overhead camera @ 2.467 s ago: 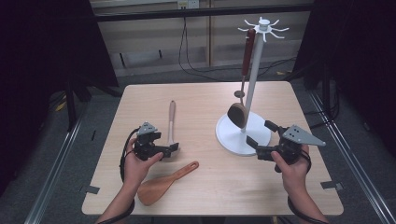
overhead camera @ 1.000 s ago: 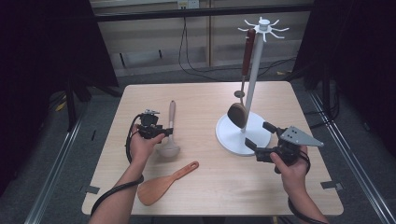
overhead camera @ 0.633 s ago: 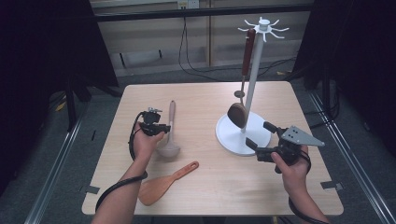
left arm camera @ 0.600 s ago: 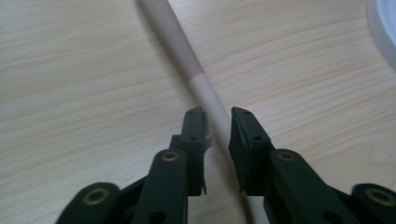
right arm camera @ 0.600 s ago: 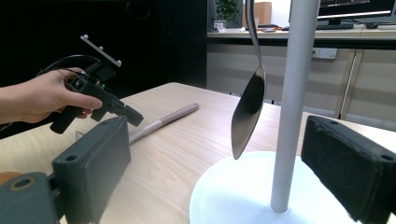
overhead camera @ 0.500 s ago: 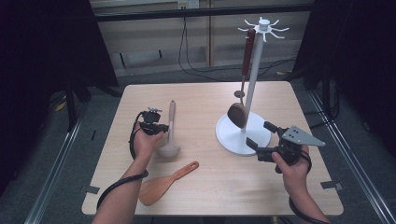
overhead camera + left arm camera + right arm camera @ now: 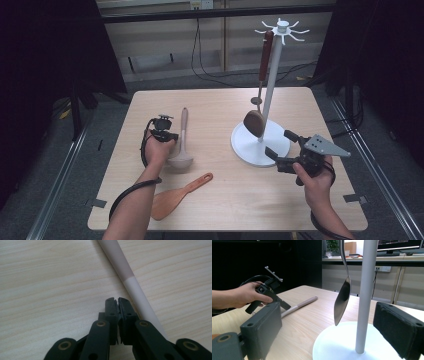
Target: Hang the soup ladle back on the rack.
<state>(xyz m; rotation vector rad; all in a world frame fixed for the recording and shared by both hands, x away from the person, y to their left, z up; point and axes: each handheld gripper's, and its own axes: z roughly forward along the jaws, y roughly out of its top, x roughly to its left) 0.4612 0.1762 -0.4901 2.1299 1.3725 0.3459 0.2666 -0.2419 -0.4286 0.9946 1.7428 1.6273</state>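
A pale ladle [image 7: 183,131] lies on the wooden table [image 7: 215,105], handle pointing away from me. My left gripper [image 7: 170,136] rests low beside that handle. In the left gripper view its jaws [image 7: 117,300] have just been closing and now touch, with nothing between them; the ladle handle [image 7: 130,282] runs along their right side. My right gripper [image 7: 278,143] is open near the white stand's base [image 7: 250,150]. In the right gripper view its wide-apart pads [image 7: 264,322] frame the pole [image 7: 365,295] and a hanging dark spoon [image 7: 343,298].
An orange-brown wooden spatula [image 7: 175,197] lies near the front edge, close to my left forearm. The white stand [image 7: 272,75] carries hooks on top, and the spoon [image 7: 255,122] hangs from one by its long reddish handle. Dark floor surrounds the table.
My left hand has moved away from the spatula toward the ladle handle and dropped a little. The right hand has held still.
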